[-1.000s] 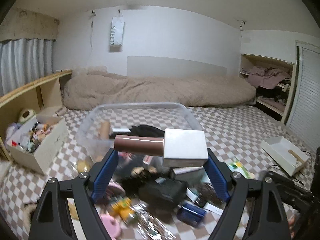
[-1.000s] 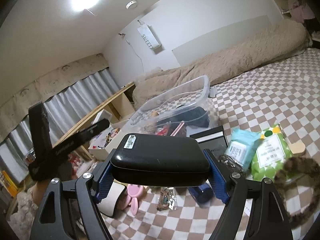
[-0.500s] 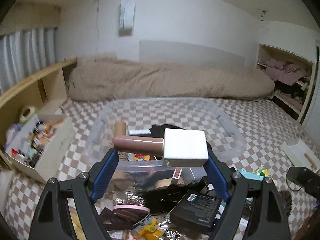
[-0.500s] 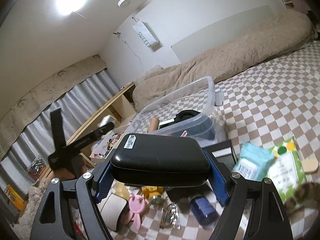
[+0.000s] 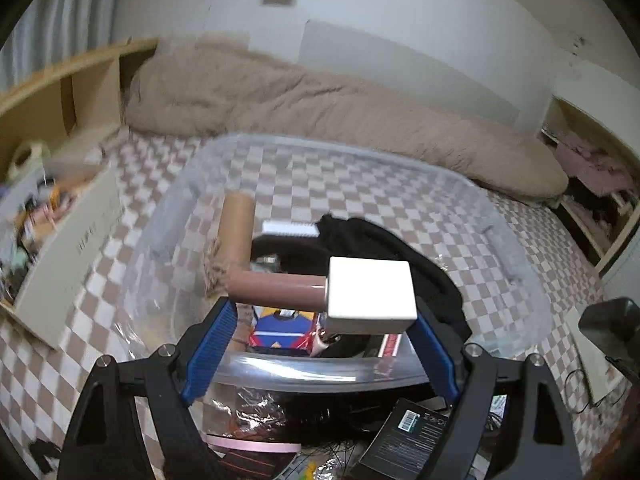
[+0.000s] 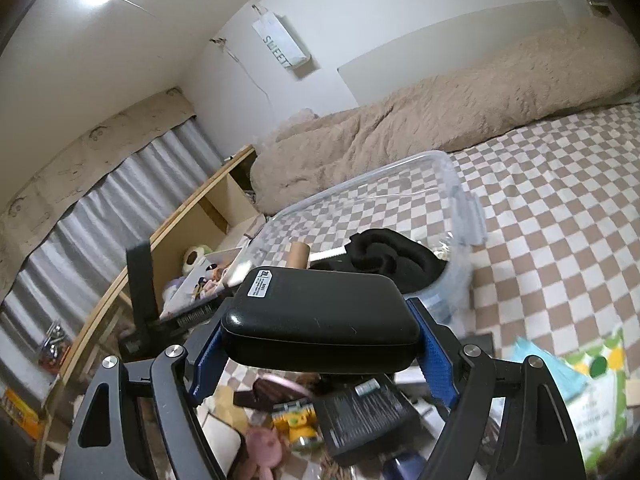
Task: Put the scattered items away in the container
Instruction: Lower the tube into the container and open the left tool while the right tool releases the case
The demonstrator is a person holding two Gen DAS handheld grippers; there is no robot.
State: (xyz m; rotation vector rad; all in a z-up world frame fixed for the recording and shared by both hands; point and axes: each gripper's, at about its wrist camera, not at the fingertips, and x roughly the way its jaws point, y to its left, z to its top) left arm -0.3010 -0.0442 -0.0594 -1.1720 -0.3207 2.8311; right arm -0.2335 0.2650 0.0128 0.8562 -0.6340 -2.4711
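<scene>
**Both grippers loaded above the clear bin**

Left gripper [image 5: 322,320] clamps a cosmetic tube [image 5: 320,294] crosswise between its blue pads: a brownish-pink barrel with a square white cap, the barrel end against the left pad and the cap against the right. It hangs over the near rim of the clear plastic container [image 5: 500,216], which sits on the checkered bedspread [image 5: 360,176].

Right gripper [image 6: 318,344] is closed on a black hard case [image 6: 320,320] with a small white label at its top left corner; the case spans the whole gap between the pads. From this view the container [image 6: 448,184] stands just beyond and slightly right of the case.

Inside the container lie a cardboard tube [image 5: 238,228], a bundle of black fabric [image 5: 380,248] and a red-and-blue packet [image 5: 280,328].

Scattered items lie on the bedspread in front of the container: a black box with a barcode [image 5: 404,436], a yellow toy [image 6: 298,424], a pink figure [image 6: 260,444] and a green-and-white wipes pack [image 6: 596,396].

Farther out, a rolled beige duvet [image 5: 320,96] lies along the wall, and a white open box [image 5: 72,240] of clutter stands at the left beside a wooden shelf [image 5: 60,80].
</scene>
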